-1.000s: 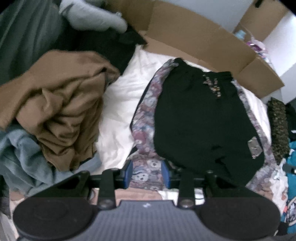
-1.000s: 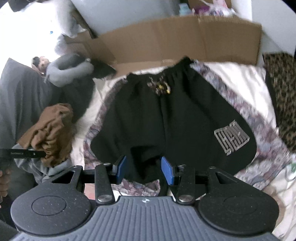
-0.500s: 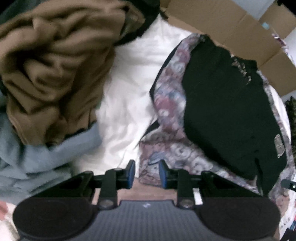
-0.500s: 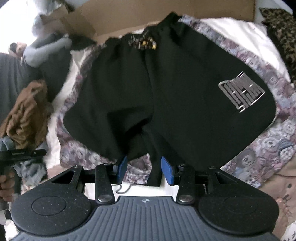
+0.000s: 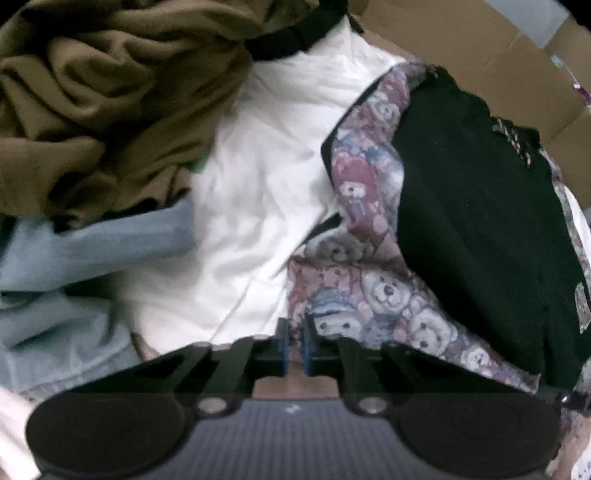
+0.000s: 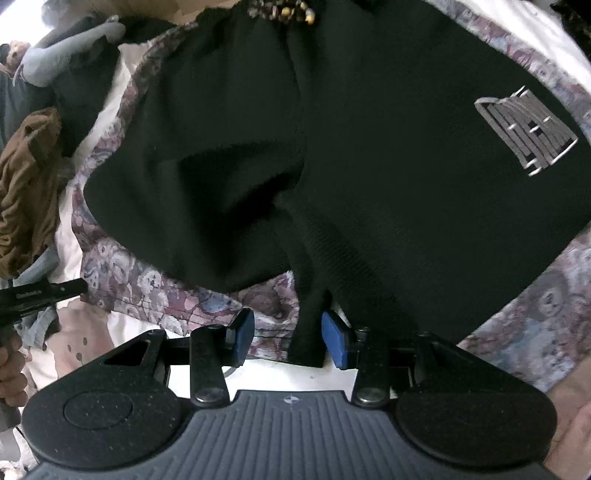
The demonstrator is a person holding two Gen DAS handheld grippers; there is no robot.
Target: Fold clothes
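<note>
1. A white bed sheet (image 5: 258, 177) covers the work surface, with flattened cardboard (image 5: 491, 66) standing behind it along the far edge.
2. Spread on the sheet lies a teddy-bear print garment (image 5: 373, 266), and flat on top of it rest the black shorts (image 6: 332, 147), waistband far, leg hems near.
3. A grey block logo (image 6: 524, 129) sits on the shorts' right leg; a beaded drawstring (image 6: 284, 11) shows at the waistband.
4. The left gripper (image 5: 294, 345) is low at the near-left corner of the bear-print garment. Its blue pads are drawn nearly together, with only a slim gap, and the print's edge sits right at the tips. Whether cloth is actually pinched there, the left wrist view does not settle.
5. The right gripper (image 6: 288, 338) has its blue pads spread fairly wide, straddling the crotch hem of the shorts, which hangs down between them. The black fabric brushes the right pad; the left pad stands clear of it.
6. Off to the left, a crumpled brown garment (image 5: 103, 103) is heaped over a light blue one (image 5: 74, 266), both beside the bear print but apart from it.
7. In the right wrist view, a person's hand (image 6: 11, 373) grips the other tool's handle at the left edge.
</note>
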